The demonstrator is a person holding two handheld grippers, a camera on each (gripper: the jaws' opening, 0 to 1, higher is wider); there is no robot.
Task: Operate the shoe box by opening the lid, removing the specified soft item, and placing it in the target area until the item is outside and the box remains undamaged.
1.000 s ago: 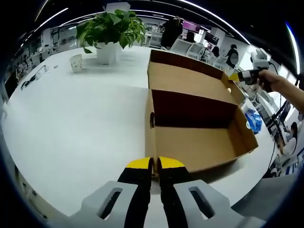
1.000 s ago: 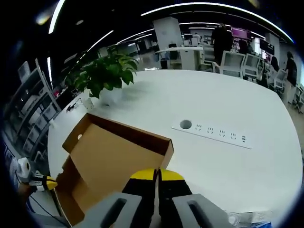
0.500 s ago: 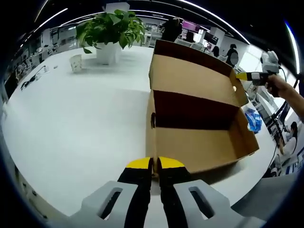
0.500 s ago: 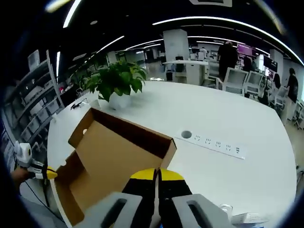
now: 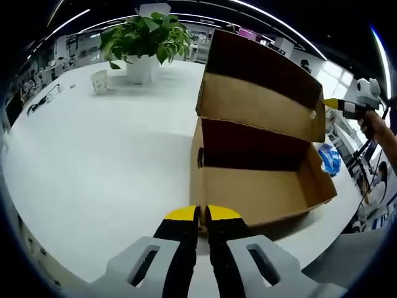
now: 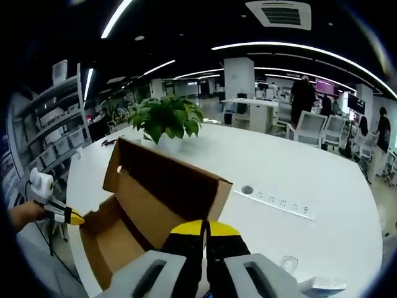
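Brown cardboard shoe box on the white table. Left hand-held gripper pinches its near wall; right hand-held gripper pinches the raised hinged lid.

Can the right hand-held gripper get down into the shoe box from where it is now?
Probably not yet. The right hand-held gripper is shut on the raised lid, so it is occupied. The shoe box opening itself looks unobstructed, but the left hand-held gripper is shut on the front wall.
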